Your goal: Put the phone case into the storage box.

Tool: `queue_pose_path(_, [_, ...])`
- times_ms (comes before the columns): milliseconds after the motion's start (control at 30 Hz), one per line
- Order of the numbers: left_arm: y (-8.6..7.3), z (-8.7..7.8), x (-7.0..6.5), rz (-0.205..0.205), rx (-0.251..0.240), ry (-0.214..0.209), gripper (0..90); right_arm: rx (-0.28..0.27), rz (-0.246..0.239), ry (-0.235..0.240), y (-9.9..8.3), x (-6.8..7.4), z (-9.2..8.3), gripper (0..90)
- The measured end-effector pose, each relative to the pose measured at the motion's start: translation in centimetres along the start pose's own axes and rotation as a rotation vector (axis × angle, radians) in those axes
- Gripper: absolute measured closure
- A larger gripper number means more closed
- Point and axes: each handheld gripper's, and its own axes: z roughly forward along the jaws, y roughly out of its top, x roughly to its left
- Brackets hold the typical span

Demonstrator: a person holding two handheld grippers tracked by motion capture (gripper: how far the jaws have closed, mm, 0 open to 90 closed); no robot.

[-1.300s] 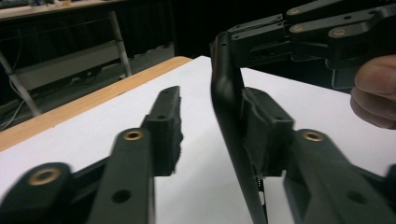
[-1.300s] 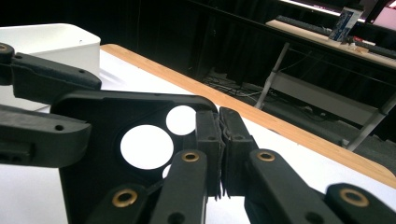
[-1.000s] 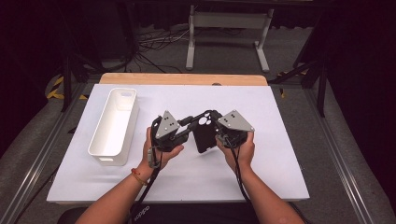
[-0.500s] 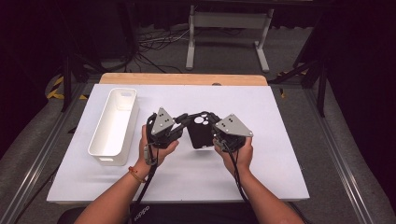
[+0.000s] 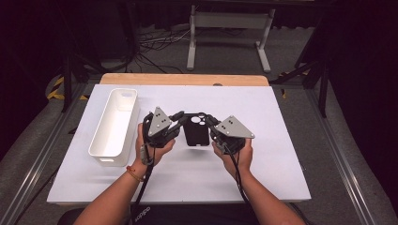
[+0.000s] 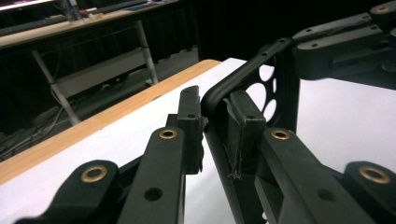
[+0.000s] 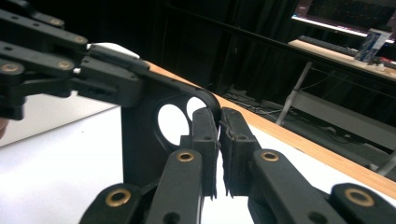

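Item: black phone case (image 5: pixel 195 132), my left gripper (image 5: pixel 174 123) and right gripper (image 5: pixel 210 124) jaws clenched on its top corners; next, I judge, carry to white bin (image 5: pixel 114 126).

Table (image 5: pixel 281 154) is lit bright and even from above, barely any shadows, while the room behind goes pretty much black. Close-up jaws look soft, maybe out of focus.

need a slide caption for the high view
Two hand-held grippers, left and right, pinch a black phone case by its top corners, beside a white bin.
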Motion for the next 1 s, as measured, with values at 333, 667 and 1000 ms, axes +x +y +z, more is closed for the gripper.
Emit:
queue_pose_path(333, [0.0,-0.1,0.4,0.012,-0.006,-0.019,77.5,-0.005,-0.003,0.011,0.1,0.0,-0.2,85.1])
queue_pose_path(667, [0.2,-0.6,0.4,0.073,-0.022,-0.04,80.0,-0.004,0.003,0.049,0.1,-0.5,-0.2,83.7])
queue_pose_path(1000, [0.2,-1.2,0.8,0.123,-0.028,-0.051,80.9,-0.002,-0.005,0.074,0.2,-0.7,-0.2,79.1])
